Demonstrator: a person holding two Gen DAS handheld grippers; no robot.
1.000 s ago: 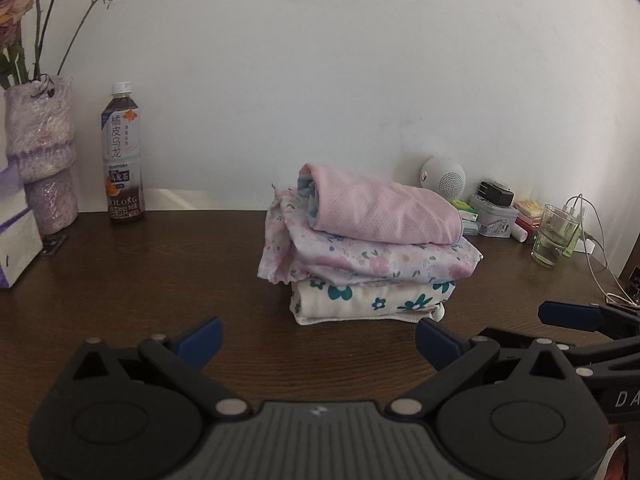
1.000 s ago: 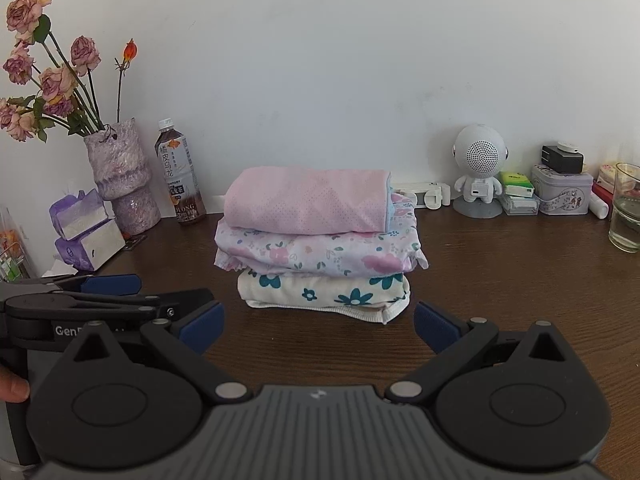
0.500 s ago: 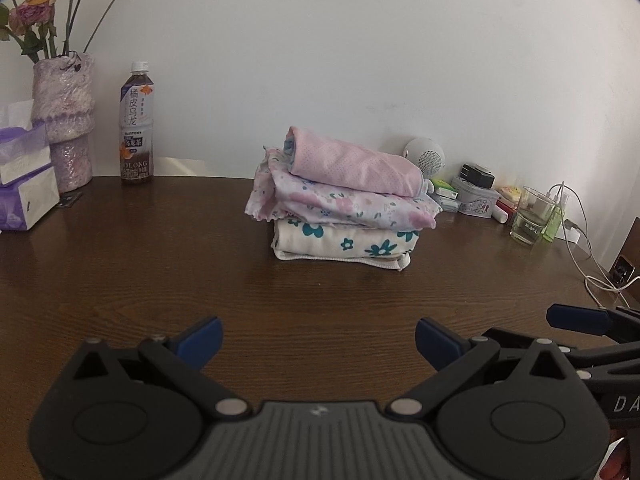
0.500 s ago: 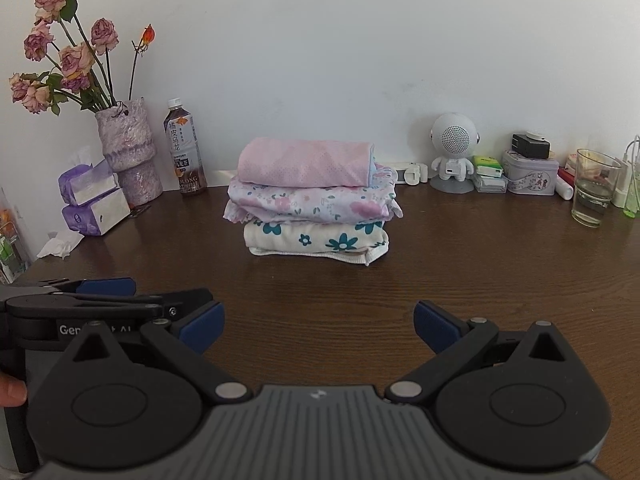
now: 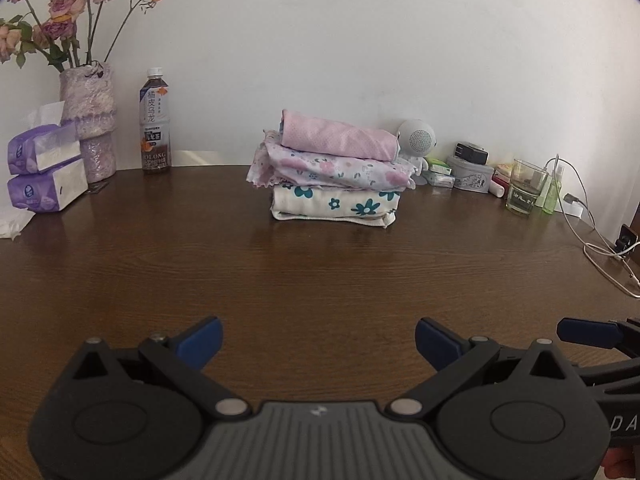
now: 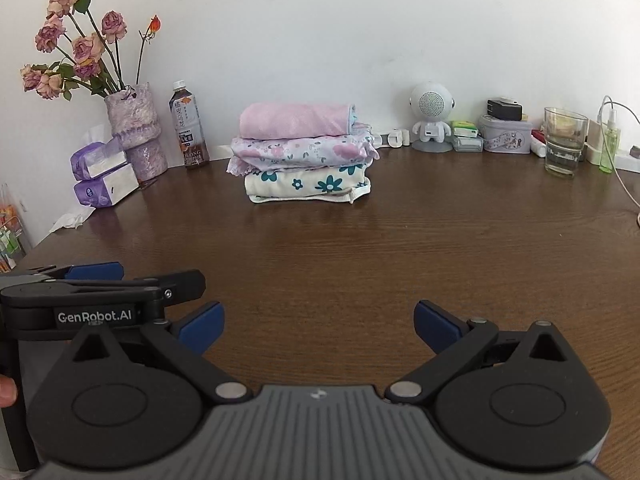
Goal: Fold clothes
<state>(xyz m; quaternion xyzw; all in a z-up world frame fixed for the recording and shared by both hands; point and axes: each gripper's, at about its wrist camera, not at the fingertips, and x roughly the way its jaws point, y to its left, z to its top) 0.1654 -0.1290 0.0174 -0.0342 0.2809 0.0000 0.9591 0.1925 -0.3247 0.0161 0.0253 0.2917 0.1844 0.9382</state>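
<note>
**A:** What is your bench like?

**B:** Your bench [image 5: 320,280] is dark brown wood grain, bare across the middle and lower frame, and it meets a plain white wall [image 5: 360,40] along the top.

**A:** And the clothes?

**B:** The pile of folded clothes [image 5: 334,176] sits in the upper centre, near the wall: a pink piece on top, a pale flowered one under it, a cream one with teal flowers at the bottom.

**A:** What stands around it?

**B:** At upper left, a vase of dried roses [image 6: 136,132], tissue packs [image 5: 44,172] and a tea bottle [image 5: 155,120]. At upper right, a small white speaker [image 6: 430,116], a tin [image 6: 506,134], a glass [image 5: 524,186] and a white cable [image 5: 600,248].

**A:** Your jaws?

**B:** Your left gripper [image 5: 318,340] and right gripper [image 6: 318,326] both have their jaws spread wide, holding nothing, low in the frame and well apart from the pile.
</note>
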